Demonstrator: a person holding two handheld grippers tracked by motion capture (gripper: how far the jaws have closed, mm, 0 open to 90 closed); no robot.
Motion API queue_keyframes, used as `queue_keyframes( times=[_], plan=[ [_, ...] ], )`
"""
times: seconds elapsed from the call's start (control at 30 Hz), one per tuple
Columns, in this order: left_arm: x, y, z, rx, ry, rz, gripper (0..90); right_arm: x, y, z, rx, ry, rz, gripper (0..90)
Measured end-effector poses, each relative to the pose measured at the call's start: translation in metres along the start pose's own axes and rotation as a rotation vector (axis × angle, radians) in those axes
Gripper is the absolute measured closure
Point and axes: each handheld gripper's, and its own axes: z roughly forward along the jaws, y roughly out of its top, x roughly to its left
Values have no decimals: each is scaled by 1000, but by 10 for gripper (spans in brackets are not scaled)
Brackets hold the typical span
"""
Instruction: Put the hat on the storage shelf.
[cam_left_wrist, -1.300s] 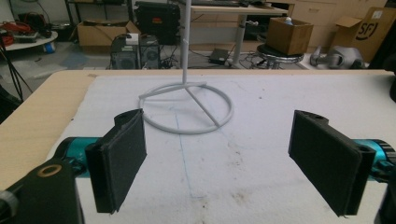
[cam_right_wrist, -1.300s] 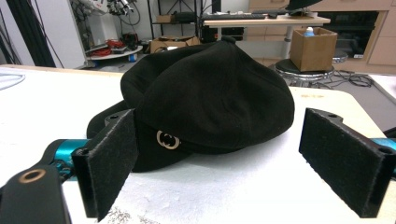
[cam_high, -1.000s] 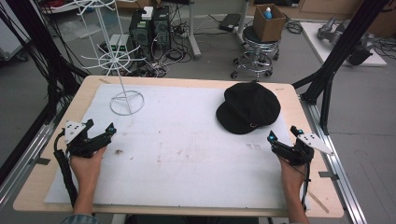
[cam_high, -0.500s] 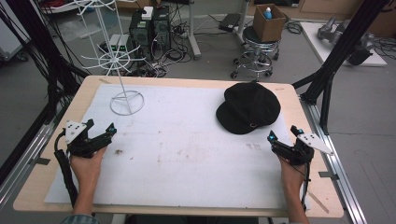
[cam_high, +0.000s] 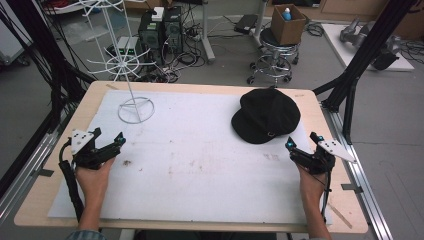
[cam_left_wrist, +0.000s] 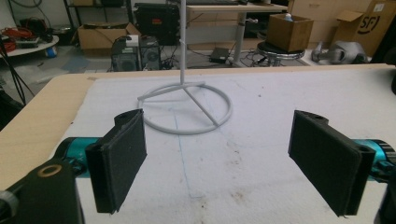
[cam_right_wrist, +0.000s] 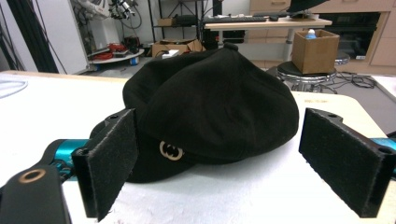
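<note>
Resting both hands on the white mat (cam_high: 200, 165), you are at the very start of the work, I think: nothing is gripped yet. Your right gripper (cam_high: 302, 145) sits at the near right, with its jaws spread wide and empty, and it points at the black cap (cam_high: 266, 115), which lies flat on the mat at the far right, just beyond the jaws. In the right gripper view the cap (cam_right_wrist: 210, 112) stands between the two pads but does not touch them, and its small metal emblem (cam_right_wrist: 170, 150) faces you. Your left gripper (cam_high: 107, 140) is at the near left, also spread and empty, and it looks toward the ring base of the white wire stand (cam_high: 136, 109) at the far left. The cap and the stand are well apart. The next move probably asks you to push the right gripper forward and pinch the soft edge of the cap. The fabric may fold, so take enough of it.
</note>
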Motion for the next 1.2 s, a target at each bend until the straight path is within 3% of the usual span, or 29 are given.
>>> queue_keyframes(
  times=[0.37, 0.6, 0.77, 0.9, 1.2],
  plan=[
    [1, 0, 1, -2, 1, 0, 193, 3, 14, 26, 9, 6, -14, 116],
    [1, 0, 1, -4, 1, 0, 193, 9, 27, 53, 36, 20, 4, 116],
    [1, 0, 1, -5, 0, 0, 194, 15, 29, 71, 36, 14, -8, 117],
    [0, 0, 1, 0, -2, 1, 194, 22, 28, 91, 74, 14, -4, 118],
    [0, 0, 1, -5, -1, -2, 194, 32, 25, 119, 132, -17, 9, 119]
  ],
)
